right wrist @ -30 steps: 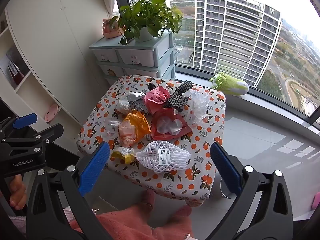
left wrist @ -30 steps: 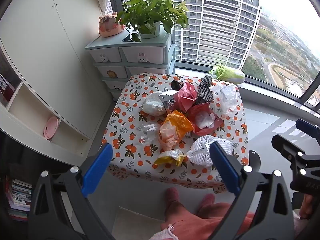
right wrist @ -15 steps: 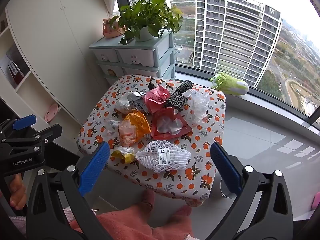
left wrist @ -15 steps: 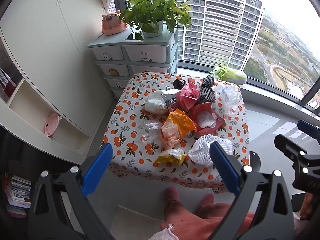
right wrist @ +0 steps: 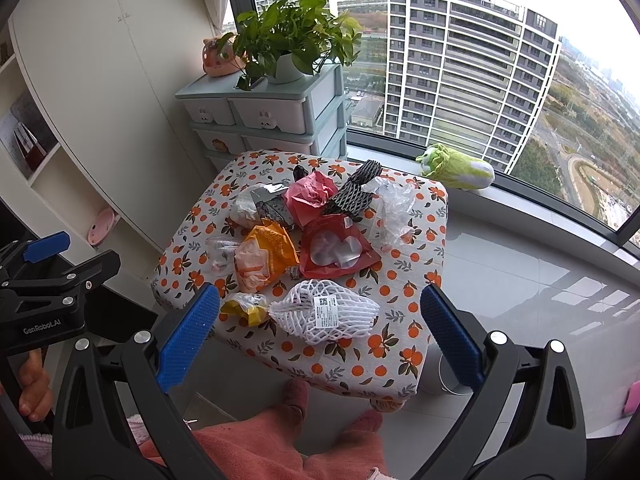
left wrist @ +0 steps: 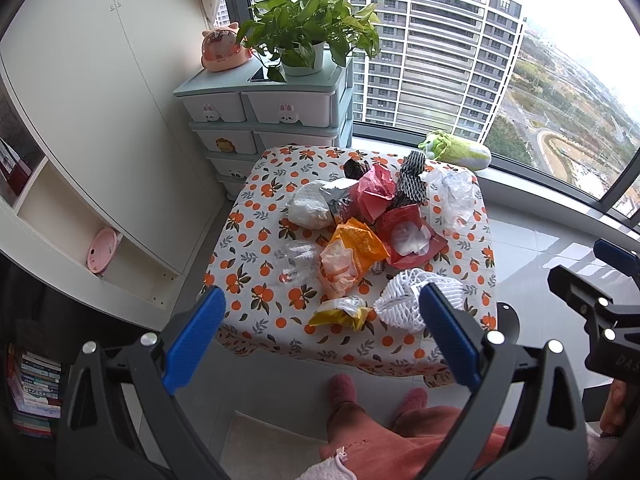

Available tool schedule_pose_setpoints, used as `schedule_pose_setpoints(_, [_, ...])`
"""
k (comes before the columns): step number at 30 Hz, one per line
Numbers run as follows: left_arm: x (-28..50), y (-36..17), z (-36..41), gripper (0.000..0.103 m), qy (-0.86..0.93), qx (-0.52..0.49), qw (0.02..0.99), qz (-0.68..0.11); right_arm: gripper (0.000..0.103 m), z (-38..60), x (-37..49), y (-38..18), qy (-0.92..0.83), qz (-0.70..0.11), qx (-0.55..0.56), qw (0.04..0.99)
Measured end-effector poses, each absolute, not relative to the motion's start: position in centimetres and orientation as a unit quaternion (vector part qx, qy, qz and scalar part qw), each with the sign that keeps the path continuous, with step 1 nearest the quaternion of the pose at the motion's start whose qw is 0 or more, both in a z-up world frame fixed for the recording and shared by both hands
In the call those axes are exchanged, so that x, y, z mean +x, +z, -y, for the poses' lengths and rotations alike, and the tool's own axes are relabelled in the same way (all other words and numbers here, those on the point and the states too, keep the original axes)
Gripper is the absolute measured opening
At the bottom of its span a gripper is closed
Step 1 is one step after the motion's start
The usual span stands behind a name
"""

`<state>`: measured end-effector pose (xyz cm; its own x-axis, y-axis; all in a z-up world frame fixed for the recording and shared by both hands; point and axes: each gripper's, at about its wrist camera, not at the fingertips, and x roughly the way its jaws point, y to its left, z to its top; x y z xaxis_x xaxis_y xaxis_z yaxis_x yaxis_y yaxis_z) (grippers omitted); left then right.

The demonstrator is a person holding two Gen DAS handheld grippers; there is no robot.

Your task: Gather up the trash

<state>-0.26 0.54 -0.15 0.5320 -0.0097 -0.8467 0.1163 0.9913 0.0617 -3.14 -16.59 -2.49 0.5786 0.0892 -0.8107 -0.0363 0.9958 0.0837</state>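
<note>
A pile of trash lies on a small table with an orange-print cloth (left wrist: 256, 216) (right wrist: 416, 280): a white foam net (left wrist: 404, 300) (right wrist: 324, 312), a yellow wrapper (left wrist: 340, 314) (right wrist: 246, 306), an orange bag (left wrist: 352, 256) (right wrist: 264, 258), a red packet (left wrist: 410, 236) (right wrist: 336, 246), a pink bag (left wrist: 374, 192), black foam netting (left wrist: 412, 182) (right wrist: 352, 194) and clear plastic (left wrist: 454, 196) (right wrist: 394, 204). My left gripper (left wrist: 322, 330) and right gripper (right wrist: 320, 332) are both open and empty, held above the table's near edge.
A pastel drawer unit (left wrist: 280, 116) with a potted plant (left wrist: 308, 36) and a pink toy (left wrist: 222, 50) stands behind the table. A green plush (left wrist: 456, 152) lies on the window sill. White shelving (left wrist: 60, 200) is at left. The person's pink slippers (left wrist: 344, 390) are under the near edge.
The left wrist view has shifted slightly, so the table sits a little higher and further right. The right gripper has barely moved. Both stay open.
</note>
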Motion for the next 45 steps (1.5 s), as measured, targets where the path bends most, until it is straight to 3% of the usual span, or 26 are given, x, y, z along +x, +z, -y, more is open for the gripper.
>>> schedule_pose_setpoints(45, [-0.78, 0.13, -0.13, 0.097, -0.043, 0.05, 0.874, -0.481, 0.097, 16.69, -3.07, -2.49, 0.035, -0.458, 0.028, 0.888])
